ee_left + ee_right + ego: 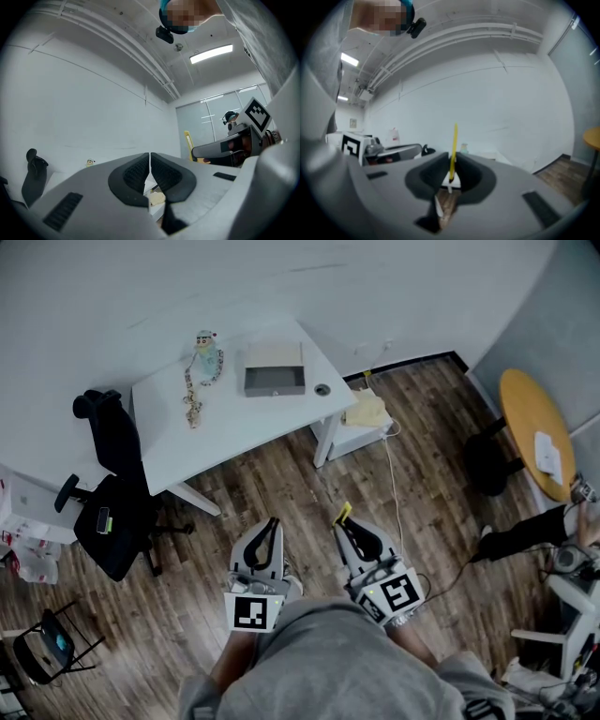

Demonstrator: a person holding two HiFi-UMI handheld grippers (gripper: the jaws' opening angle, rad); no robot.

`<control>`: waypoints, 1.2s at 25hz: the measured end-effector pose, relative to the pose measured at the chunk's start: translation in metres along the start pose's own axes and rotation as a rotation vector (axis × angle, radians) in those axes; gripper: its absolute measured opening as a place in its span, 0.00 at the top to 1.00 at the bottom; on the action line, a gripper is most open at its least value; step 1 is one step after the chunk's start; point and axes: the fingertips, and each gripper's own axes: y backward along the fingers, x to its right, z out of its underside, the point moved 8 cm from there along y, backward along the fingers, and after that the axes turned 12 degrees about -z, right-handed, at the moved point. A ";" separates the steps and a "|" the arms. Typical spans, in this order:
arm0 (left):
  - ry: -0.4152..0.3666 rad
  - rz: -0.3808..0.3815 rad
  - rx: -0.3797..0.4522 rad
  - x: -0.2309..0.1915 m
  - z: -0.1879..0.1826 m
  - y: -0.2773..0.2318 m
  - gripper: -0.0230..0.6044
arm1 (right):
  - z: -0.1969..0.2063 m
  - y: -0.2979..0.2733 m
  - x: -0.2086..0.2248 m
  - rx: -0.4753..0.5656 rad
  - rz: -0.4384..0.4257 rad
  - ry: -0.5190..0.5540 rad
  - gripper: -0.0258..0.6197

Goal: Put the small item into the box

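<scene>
Desk (253,423) 1, box (275,371) 1, figurine (205,352) 1, yellow strip (453,145) 1, office chair (117,512) 1.

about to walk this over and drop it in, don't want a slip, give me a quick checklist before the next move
1. Yellow item gripped by the right tool: ok, jaws shut on it.
2. Left tool free: ok, jaws together, nothing between them.
3. Box open: ok, it sits open-topped on the white table.
4. Box within reach: not ok, both tools are well back from the table, over the floor.
5. Room inside the box: cannot tell, too small from here.
</scene>
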 end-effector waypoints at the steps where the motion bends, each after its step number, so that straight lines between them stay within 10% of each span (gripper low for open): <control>1: -0.001 0.001 0.002 -0.007 0.000 -0.005 0.90 | -0.001 -0.008 0.002 0.000 0.001 -0.001 0.86; 30: 0.004 -0.038 0.001 -0.112 0.018 -0.084 0.90 | 0.002 -0.137 0.035 -0.052 -0.005 0.012 0.86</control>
